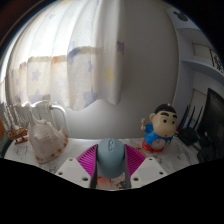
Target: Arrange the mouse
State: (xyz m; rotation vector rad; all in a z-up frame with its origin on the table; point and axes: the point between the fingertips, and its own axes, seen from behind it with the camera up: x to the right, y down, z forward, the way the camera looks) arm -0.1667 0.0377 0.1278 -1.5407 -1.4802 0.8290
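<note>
A grey-blue computer mouse (pixel 110 159) sits between my gripper's two fingers (pixel 110 165), its rounded back toward the camera. Both magenta pads (pixel 90 160) press against its sides, so the gripper is shut on the mouse. The mouse is held up off the white tabletop (pixel 70 160). The mouse's underside and front end are hidden.
A cartoon boy figurine (pixel 160 128) in a red shirt stands ahead to the right. A clear glass pitcher (pixel 45 132) stands ahead to the left. White star-patterned curtains (pixel 90 55) hang behind. A dark monitor edge (pixel 212 110) is at far right.
</note>
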